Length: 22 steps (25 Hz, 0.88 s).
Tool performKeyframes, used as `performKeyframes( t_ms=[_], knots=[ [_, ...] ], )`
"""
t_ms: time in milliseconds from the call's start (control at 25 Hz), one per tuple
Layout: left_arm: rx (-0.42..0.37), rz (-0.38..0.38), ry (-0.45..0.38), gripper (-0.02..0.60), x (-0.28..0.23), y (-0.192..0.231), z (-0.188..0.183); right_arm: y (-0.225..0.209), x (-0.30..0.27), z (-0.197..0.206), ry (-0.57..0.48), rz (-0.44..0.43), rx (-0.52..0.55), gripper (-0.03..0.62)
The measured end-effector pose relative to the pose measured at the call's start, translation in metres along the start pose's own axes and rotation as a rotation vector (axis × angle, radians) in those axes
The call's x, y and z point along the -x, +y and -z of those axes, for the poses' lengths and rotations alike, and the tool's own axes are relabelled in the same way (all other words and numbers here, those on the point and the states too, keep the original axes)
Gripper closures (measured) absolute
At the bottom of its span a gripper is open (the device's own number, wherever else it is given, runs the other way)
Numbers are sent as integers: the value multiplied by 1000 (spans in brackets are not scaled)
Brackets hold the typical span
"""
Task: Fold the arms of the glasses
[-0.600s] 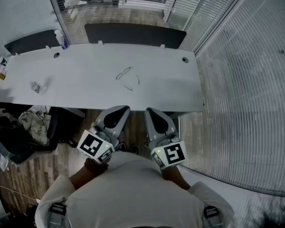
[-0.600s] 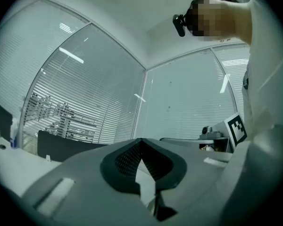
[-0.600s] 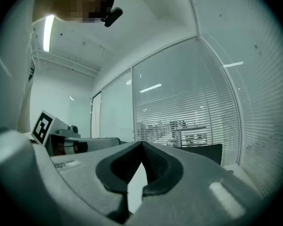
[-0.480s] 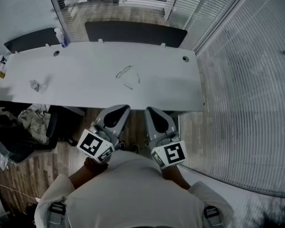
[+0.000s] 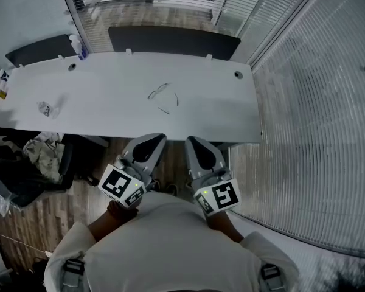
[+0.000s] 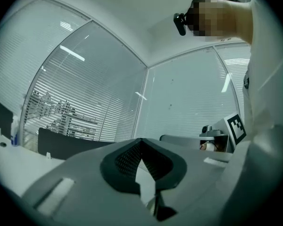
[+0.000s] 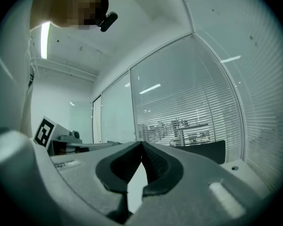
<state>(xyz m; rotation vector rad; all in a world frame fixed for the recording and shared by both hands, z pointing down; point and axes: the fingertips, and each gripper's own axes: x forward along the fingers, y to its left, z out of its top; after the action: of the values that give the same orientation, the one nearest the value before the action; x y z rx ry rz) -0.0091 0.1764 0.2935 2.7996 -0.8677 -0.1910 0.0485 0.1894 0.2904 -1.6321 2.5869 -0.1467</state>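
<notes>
We hold both grippers low and close against our body, side by side, pointing level toward the desk (image 5: pixel 109 111) from just short of its near edge. The left gripper (image 5: pixel 153 139) has its jaws pressed together with nothing between them, and the right gripper (image 5: pixel 192 141) is closed and empty too. The glasses (image 5: pixel 163 97) lie mid-desk with arms spread, well apart from both grippers.

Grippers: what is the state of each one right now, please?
Left gripper: closed, holding nothing.
Right gripper: closed, holding nothing.
</notes>
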Motion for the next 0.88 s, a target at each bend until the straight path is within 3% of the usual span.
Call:
performKeyframes(
  t_ms=[520, 880],
  knots=[
    [-6, -68, -3, 578, -20, -27, 20, -23, 33, 2, -6, -51, 9, 593],
    [-26, -97, 12, 578, -20, -18, 24, -23, 24, 11, 13, -71, -15, 594]
  ],
)
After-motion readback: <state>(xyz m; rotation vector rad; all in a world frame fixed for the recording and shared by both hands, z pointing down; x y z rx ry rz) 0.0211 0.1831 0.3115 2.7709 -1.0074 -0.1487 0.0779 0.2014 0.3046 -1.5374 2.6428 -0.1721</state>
